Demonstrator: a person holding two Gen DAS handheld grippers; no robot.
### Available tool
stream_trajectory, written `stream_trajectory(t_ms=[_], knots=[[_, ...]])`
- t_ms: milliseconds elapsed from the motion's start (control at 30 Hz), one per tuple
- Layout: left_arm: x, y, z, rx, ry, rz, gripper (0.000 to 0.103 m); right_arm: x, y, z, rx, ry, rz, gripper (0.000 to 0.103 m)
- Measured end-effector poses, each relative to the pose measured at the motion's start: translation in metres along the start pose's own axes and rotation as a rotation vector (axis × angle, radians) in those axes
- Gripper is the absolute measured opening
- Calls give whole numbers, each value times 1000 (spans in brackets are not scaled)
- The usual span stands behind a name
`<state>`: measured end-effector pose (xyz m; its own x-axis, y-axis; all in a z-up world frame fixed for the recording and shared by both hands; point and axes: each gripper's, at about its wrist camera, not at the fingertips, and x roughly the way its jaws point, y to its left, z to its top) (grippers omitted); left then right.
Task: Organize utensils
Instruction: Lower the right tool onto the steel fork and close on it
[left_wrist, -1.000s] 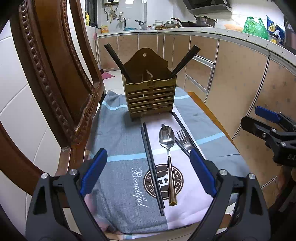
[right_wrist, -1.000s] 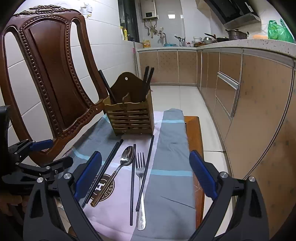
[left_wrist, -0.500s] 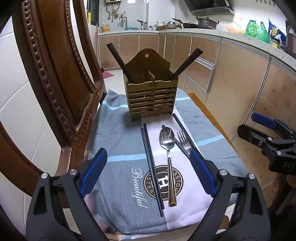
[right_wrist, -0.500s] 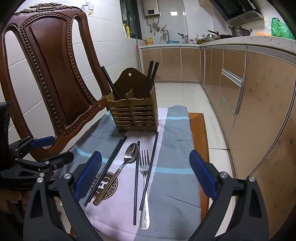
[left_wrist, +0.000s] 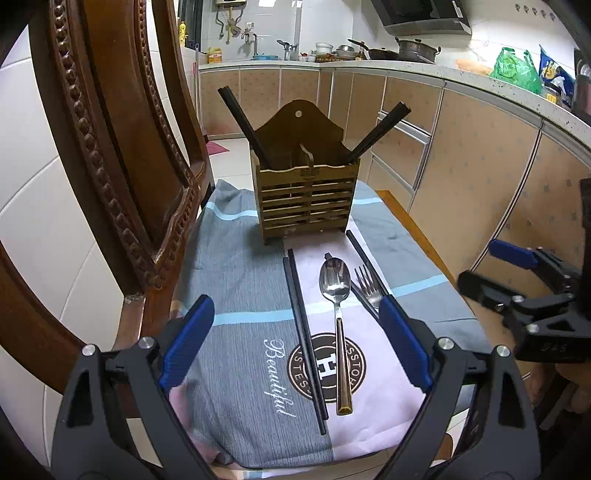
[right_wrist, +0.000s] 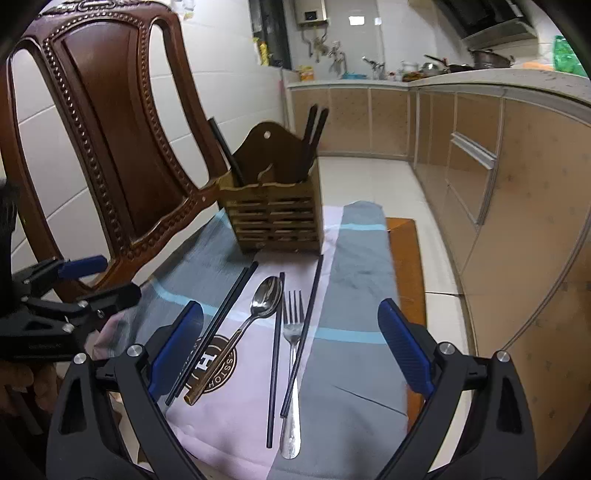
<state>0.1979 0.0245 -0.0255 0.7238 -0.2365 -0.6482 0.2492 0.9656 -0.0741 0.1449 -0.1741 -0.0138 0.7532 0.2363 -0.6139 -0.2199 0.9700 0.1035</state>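
A wooden utensil holder (left_wrist: 306, 199) (right_wrist: 272, 221) stands at the far end of a grey and pink cloth (left_wrist: 236, 295), with black chopsticks leaning in it. On the cloth lie a pair of black chopsticks (left_wrist: 304, 332) (right_wrist: 218, 325), a spoon (left_wrist: 338, 314) (right_wrist: 251, 317), a fork (right_wrist: 291, 369) (left_wrist: 369, 288) and two more black chopsticks (right_wrist: 275, 350). My left gripper (left_wrist: 295, 343) is open and empty above the near end of the cloth. My right gripper (right_wrist: 291, 350) is open and empty above the fork; it also shows in the left wrist view (left_wrist: 495, 273).
A carved wooden chair back (left_wrist: 110, 147) (right_wrist: 110, 129) rises close on the left. Kitchen cabinets (left_wrist: 461, 155) run along the right, with a tiled floor between. The cloth covers a narrow wooden seat whose edge (right_wrist: 402, 258) shows on the right.
Both grippers have moved a little forward toward the utensils and the holder. Nothing on the cloth has moved.
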Motion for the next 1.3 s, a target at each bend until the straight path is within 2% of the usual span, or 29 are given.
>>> stream_trajectory(t_ms=[133,200,267,500,633,833,867,900,933,1133,1300], knots=[[4,4,2,-22,3,-15,89,33,-3,6,-83,57,30,93],[5,6,4,-25,0,-19,89,56,-10,6,-93,103,44,82],[6,6,5,-25,-1,-21,89,80,-17,5,-80,163,52,76],[12,10,7,-41,18,-25,89,128,-13,7,-165,217,128,56],[15,13,7,-47,28,-28,89,147,-22,12,-151,251,173,52],[19,10,7,-41,37,-32,89,167,-29,14,-120,312,274,37],[20,10,7,-40,39,-32,89,169,-28,13,-117,324,288,33],[21,10,7,-41,43,-33,89,173,-28,11,-111,346,303,24],[22,10,7,-41,45,-33,89,176,-29,10,-104,360,309,22],[25,8,7,-38,53,-33,89,166,-33,16,-46,364,360,21],[25,11,8,-45,51,-30,89,143,-39,29,-16,323,328,20]])
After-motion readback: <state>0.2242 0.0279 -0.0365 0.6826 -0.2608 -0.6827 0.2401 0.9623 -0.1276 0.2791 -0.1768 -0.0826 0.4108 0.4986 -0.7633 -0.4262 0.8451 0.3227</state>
